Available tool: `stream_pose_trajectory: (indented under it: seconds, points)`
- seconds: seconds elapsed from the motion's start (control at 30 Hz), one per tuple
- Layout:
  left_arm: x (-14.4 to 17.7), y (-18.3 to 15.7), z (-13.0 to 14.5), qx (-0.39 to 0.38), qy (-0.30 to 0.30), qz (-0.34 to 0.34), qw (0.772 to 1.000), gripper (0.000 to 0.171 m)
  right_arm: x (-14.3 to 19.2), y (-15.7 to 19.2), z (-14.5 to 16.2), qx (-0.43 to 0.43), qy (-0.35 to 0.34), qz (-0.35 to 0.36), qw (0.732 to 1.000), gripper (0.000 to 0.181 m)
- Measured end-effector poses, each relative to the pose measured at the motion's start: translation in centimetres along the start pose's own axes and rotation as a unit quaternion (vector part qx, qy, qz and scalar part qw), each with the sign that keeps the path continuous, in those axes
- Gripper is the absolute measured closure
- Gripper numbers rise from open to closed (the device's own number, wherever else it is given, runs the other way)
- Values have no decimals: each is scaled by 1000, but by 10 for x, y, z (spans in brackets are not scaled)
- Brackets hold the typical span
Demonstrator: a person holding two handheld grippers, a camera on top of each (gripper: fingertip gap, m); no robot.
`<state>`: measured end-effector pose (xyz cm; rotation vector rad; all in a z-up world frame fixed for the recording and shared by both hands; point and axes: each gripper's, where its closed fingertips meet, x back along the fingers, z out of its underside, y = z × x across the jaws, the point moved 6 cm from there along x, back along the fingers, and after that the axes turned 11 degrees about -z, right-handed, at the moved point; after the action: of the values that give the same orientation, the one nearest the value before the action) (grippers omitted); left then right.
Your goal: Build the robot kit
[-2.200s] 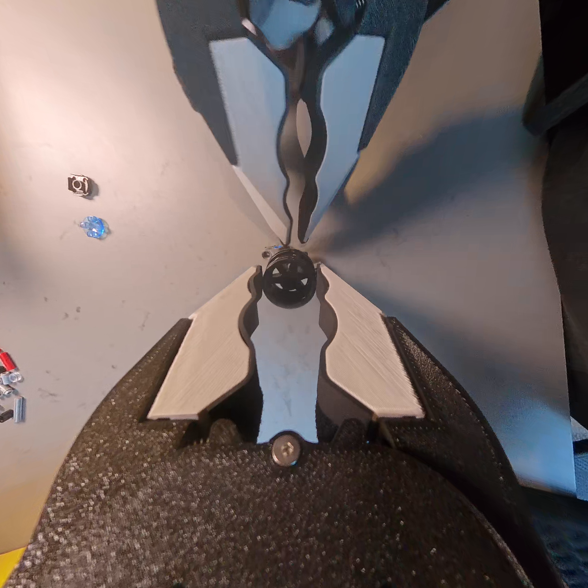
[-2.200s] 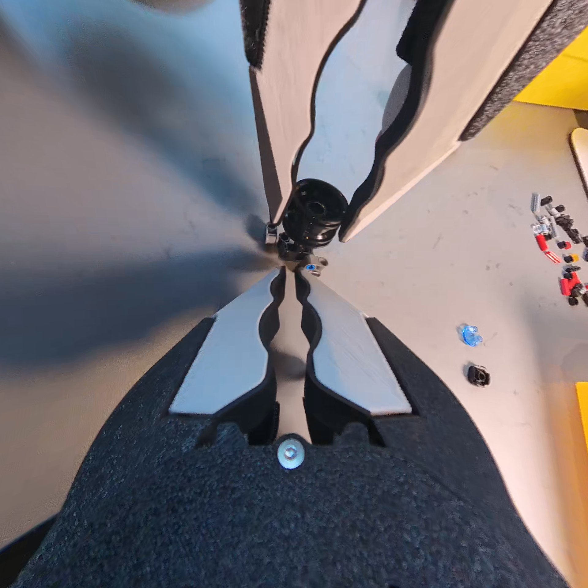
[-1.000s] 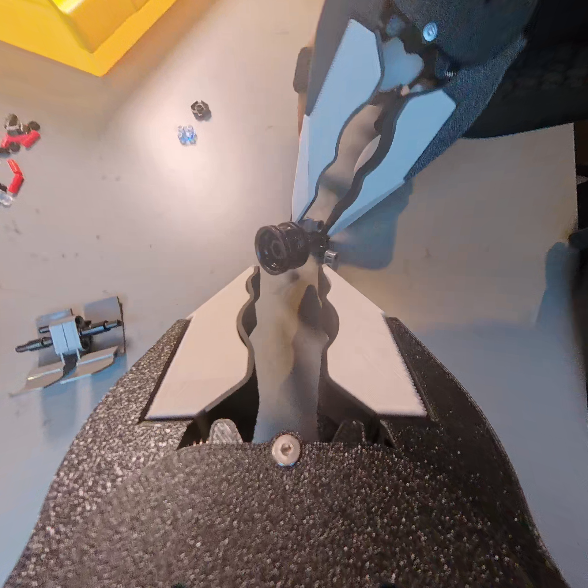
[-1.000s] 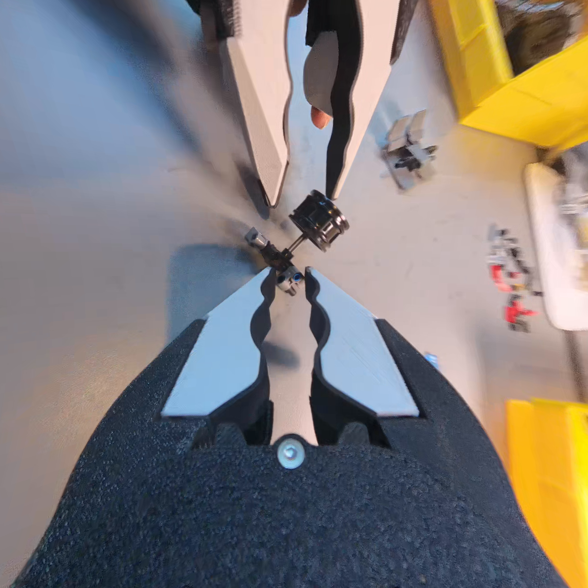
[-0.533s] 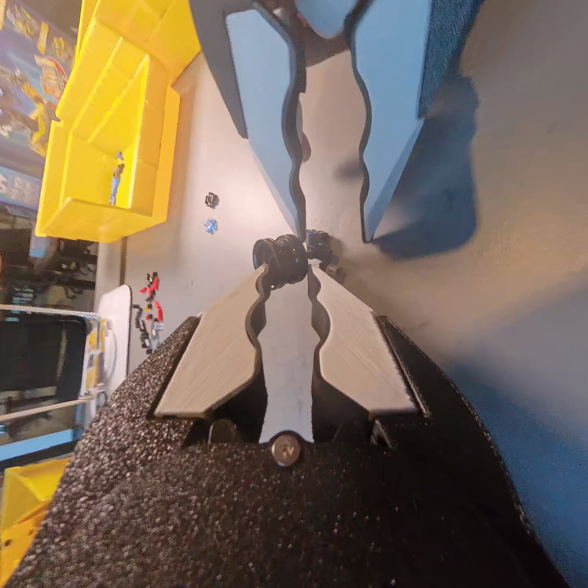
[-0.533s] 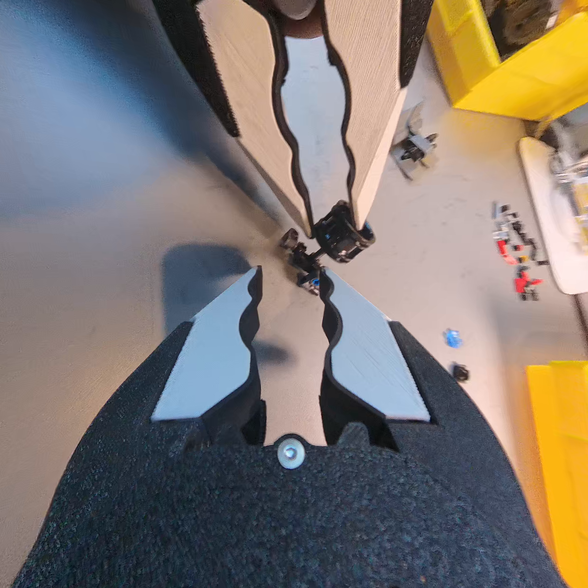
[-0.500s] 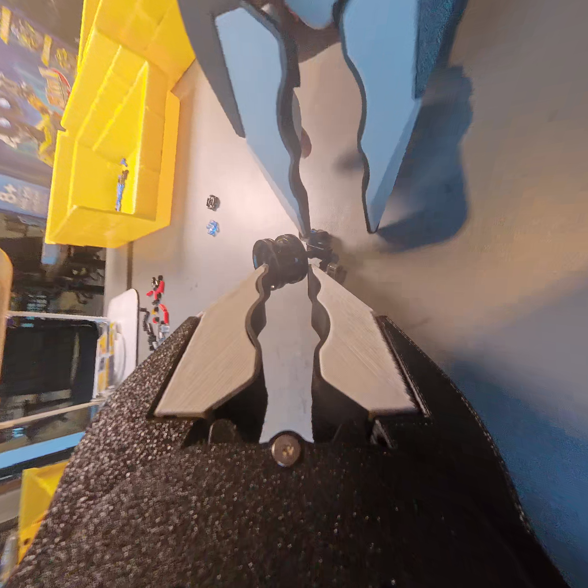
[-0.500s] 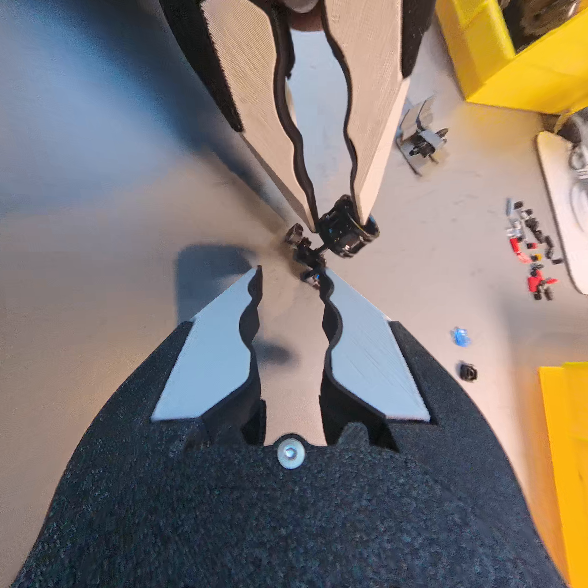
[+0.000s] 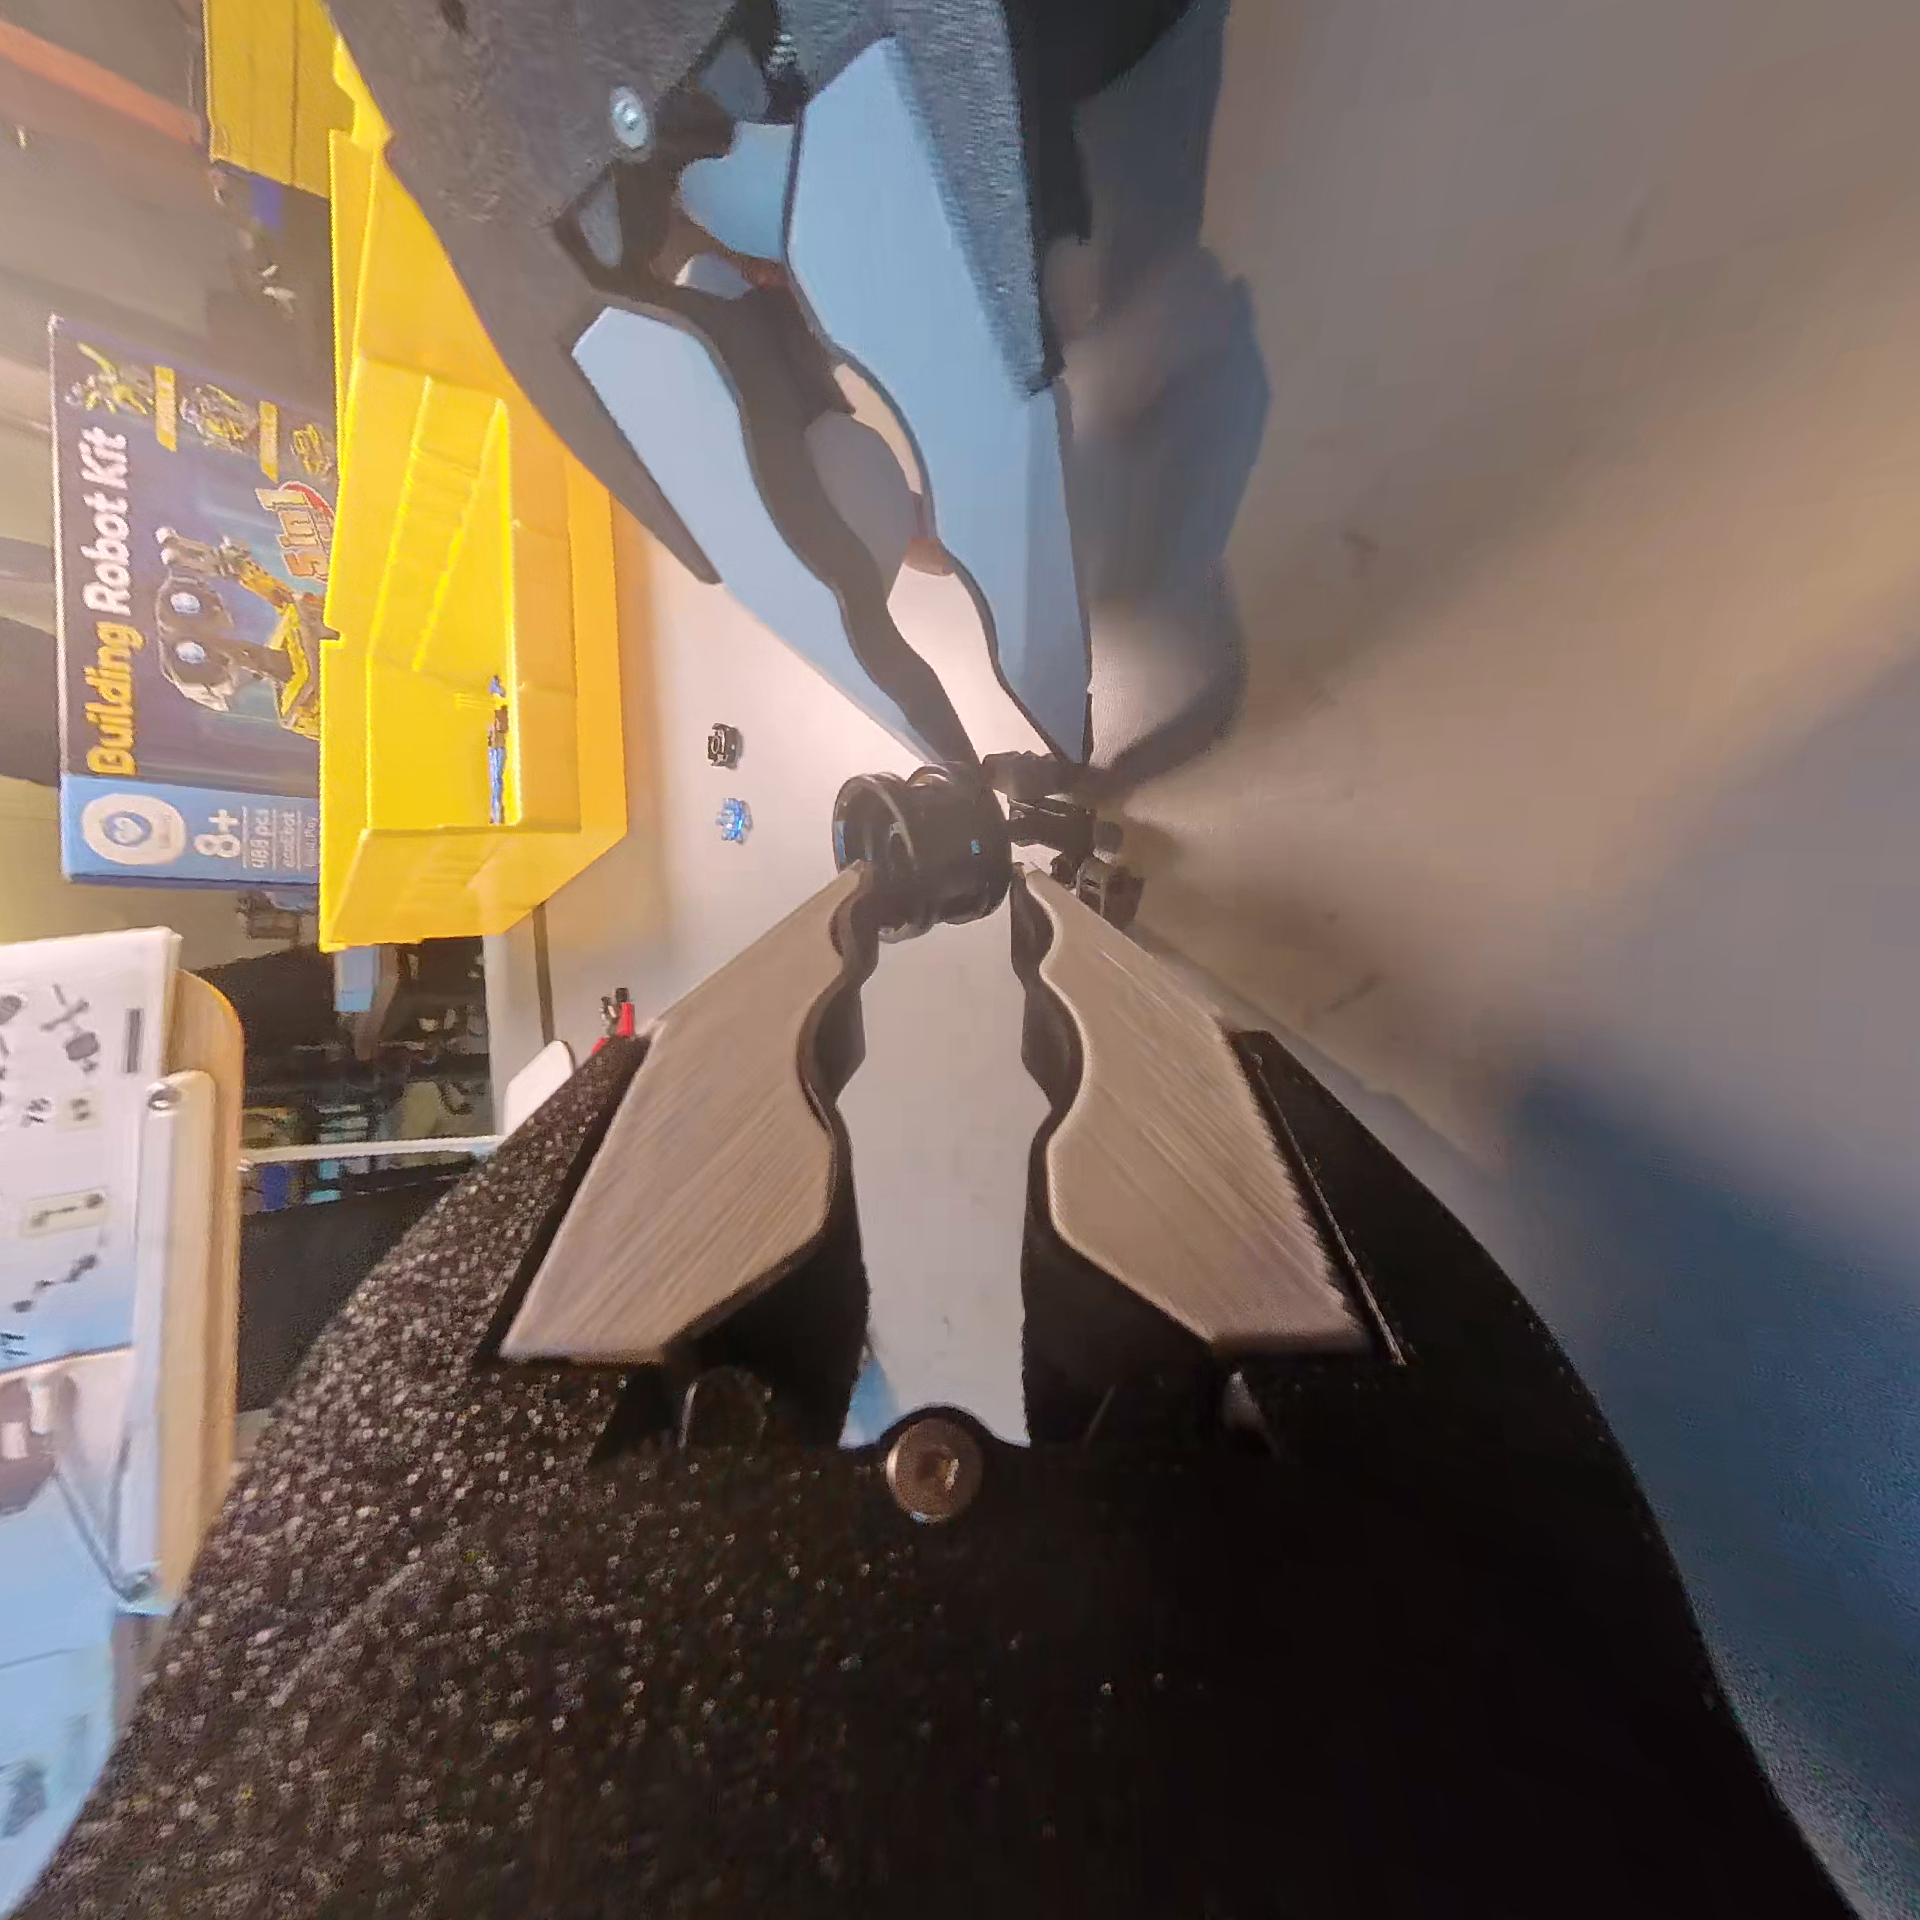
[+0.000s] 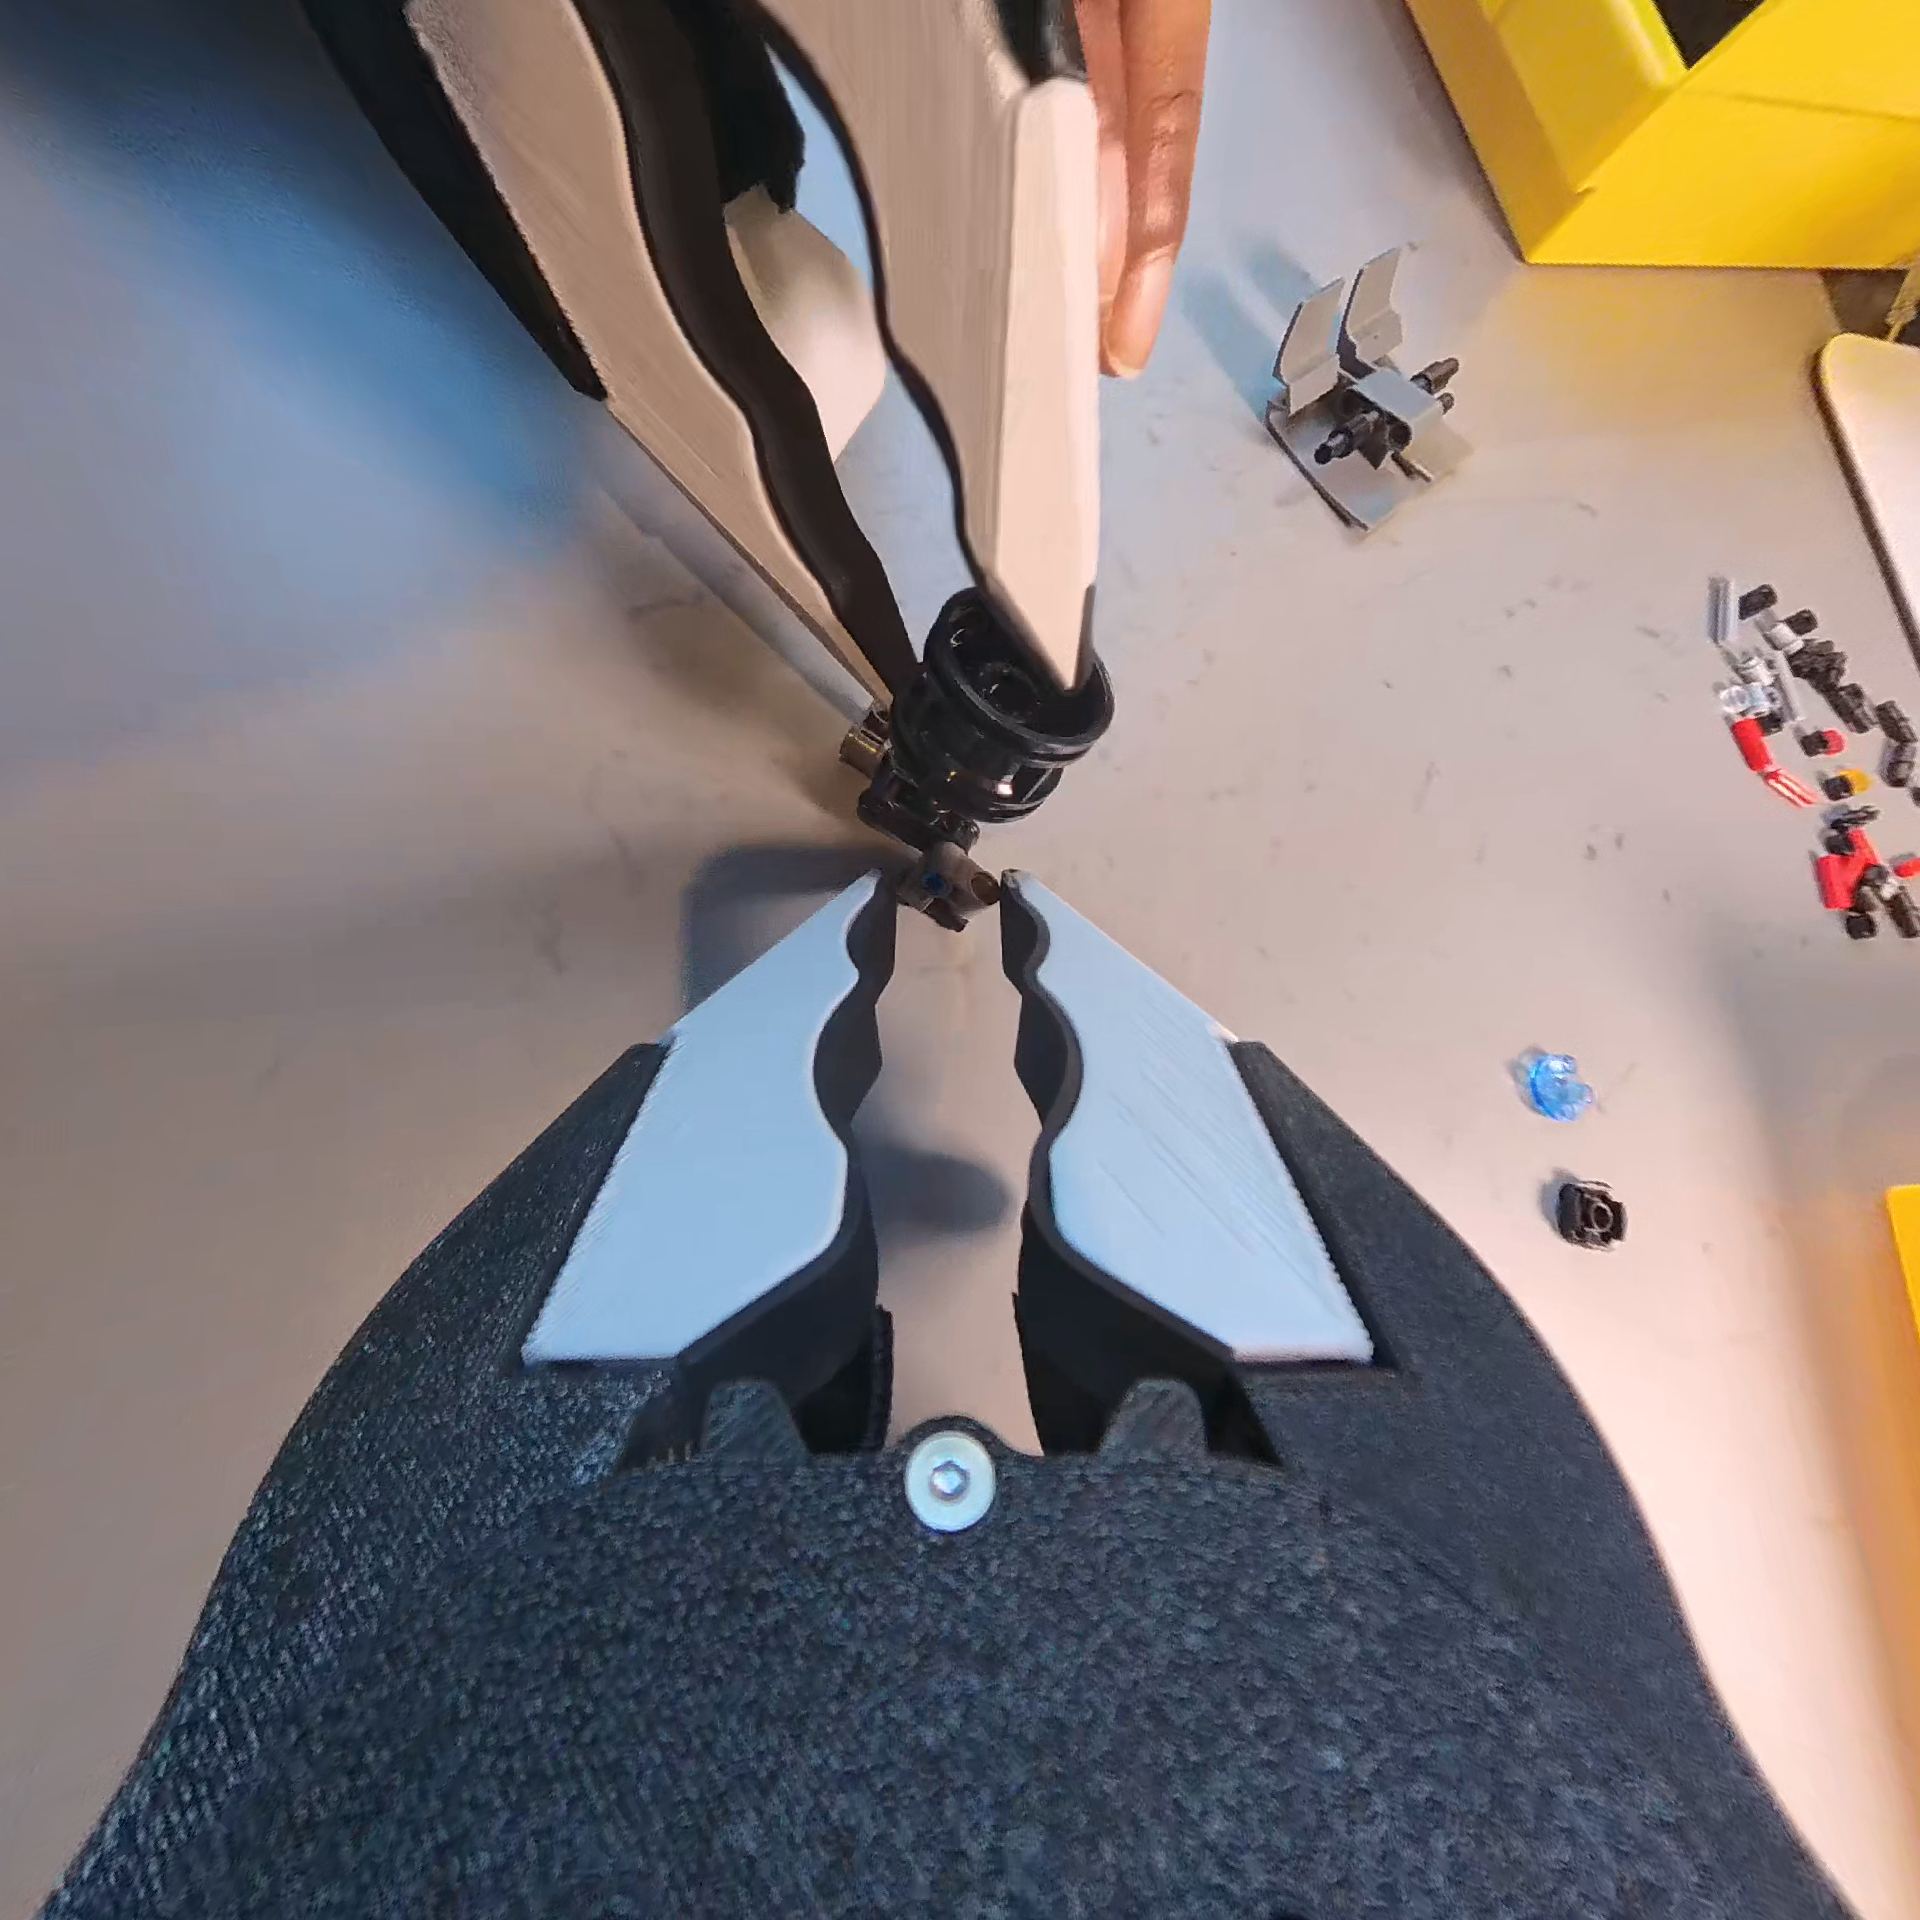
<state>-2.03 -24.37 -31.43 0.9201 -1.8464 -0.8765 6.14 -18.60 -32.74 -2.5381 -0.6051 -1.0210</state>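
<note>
Left hand-held gripper (image 9: pixel 935 883): jaws at a narrow gap, tips clamped on a black wheel hub (image 9: pixel 920 836) from both sides. In the right wrist view the same left hand-held gripper (image 10: pixel 987 665) reaches in from the far side, one tip pushed inside the hub's rim (image 10: pixel 1003 701), the other against its outside wall.

Black axle-and-connector piece (image 10: pixel 930 831) sticks out of the hub toward the right hand-held gripper (image 10: pixel 940 883). Its end connector, grey with a blue pin centre (image 10: pixel 945 885), sits between the right tips. Right jaws narrow; the tips flank the connector, but I cannot tell whether they actually press on it. In the left wrist view the right hand-held gripper (image 9: pixel 1029 743) comes in from ahead, tips nearly together at the black axle piece (image 9: pixel 1049 805).

The assembly is held just above the grey bench (image 10: pixel 312 935).

To the right of the right hand-held gripper, on the bench: a clear blue stud (image 10: pixel 1553 1086), a small black piece (image 10: pixel 1590 1214) just nearer than it, and farther out a scatter of red, black and grey parts (image 10: pixel 1818 769). Ahead and right, a grey hinged sub-assembly (image 10: pixel 1361 390) with black pins. Yellow bin (image 10: pixel 1714 156) at the far right corner. A person's finger (image 10: pixel 1143 208) shows beside the left hand-held gripper's finger.
</note>
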Motion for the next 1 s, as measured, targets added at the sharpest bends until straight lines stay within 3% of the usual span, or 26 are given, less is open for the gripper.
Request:
stream_pose_trajectory:
  seconds: [0.13,0.23,0.33,0.4,0.47,0.6,0.73,1.0]
  points:
    - [7,8,4,135,-9,9,991,135,1,1,1,21,18,43,999,162]
    - [8,13,10,311,6,56,949,122,2,4,1,42,37,82,995,163]
    - [4,9,6,417,6,116,902,111,-1,6,-1,52,48,108,992,162]
    - [-3,6,3,431,17,129,893,112,-2,7,-3,53,54,117,990,162]
    - [-9,1,1,415,31,126,900,115,-4,8,-5,49,52,116,991,162]
    - [-16,-7,7,379,70,125,914,139,-4,10,-6,53,45,110,991,166]
    - [-13,-8,13,383,64,143,910,140,-1,11,-6,41,28,88,995,170]
    - [-11,-5,21,394,50,162,903,141,-3,3,-7,-10,1,27,1000,161]
